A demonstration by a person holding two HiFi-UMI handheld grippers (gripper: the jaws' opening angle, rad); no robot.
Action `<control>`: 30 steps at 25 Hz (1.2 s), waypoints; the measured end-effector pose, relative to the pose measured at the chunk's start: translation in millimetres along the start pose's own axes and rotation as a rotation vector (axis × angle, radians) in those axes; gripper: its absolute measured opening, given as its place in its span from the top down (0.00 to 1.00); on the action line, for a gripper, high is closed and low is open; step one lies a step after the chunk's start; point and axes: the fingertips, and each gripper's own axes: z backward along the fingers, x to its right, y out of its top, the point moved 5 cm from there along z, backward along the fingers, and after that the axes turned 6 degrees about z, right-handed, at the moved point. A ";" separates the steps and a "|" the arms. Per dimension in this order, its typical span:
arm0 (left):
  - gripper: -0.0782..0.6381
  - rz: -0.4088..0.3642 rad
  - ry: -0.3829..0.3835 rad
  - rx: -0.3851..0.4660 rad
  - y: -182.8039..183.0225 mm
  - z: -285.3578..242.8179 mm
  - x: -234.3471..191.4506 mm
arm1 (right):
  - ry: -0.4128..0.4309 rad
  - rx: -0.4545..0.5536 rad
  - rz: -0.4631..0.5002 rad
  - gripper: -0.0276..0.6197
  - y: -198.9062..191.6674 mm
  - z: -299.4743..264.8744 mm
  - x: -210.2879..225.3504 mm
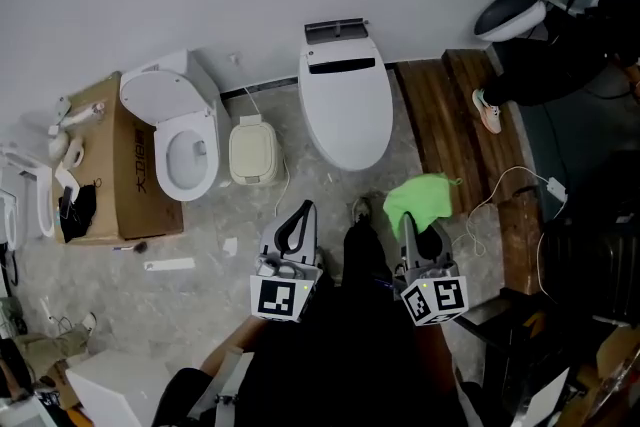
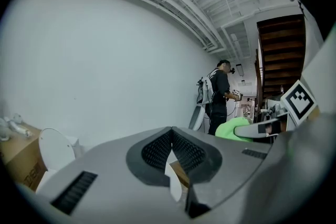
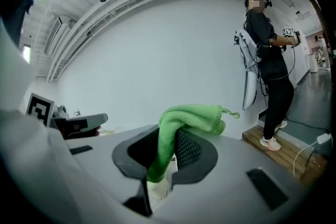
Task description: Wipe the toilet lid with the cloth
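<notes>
A white toilet stands against the far wall with its lid (image 1: 347, 105) down. My right gripper (image 1: 411, 227) is held near my body, shut on a green cloth (image 1: 420, 199) that drapes over its jaws; the cloth (image 3: 181, 123) hangs between the pads in the right gripper view. My left gripper (image 1: 297, 223) is beside it, shut with nothing in it, its jaws (image 2: 170, 152) meeting at the tips. Both grippers are well short of the lid and tilted upward toward the wall.
A second toilet (image 1: 185, 135) with its seat up stands at the left beside a cardboard box (image 1: 115, 165). A small cream bin (image 1: 254, 151) sits between the toilets. A wooden platform (image 1: 450, 125) and cables lie at the right. Another person (image 3: 268, 60) stands at the right.
</notes>
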 end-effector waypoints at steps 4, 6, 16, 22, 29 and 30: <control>0.88 0.000 0.037 0.004 3.1 -37.4 -0.6 | 0.037 -0.008 0.017 0.85 10.2 -35.7 32.5; 0.88 0.004 0.062 0.002 6.0 -61.4 -2.6 | 0.056 -0.009 0.024 0.85 18.1 -57.2 51.1; 0.88 -0.001 0.176 0.021 25.5 -182.7 -1.1 | 0.168 -0.029 0.050 0.85 53.4 -160.1 144.8; 0.88 -0.006 0.236 0.023 33.7 -225.0 -6.8 | 0.221 -0.050 0.056 0.85 53.3 -211.3 180.6; 0.88 -0.015 0.232 0.020 37.0 -271.7 -35.5 | 0.217 -0.105 0.069 0.85 40.7 -270.0 196.4; 0.88 -0.016 0.226 0.011 35.4 -280.1 -42.7 | 0.212 -0.114 0.078 0.85 39.8 -281.3 198.1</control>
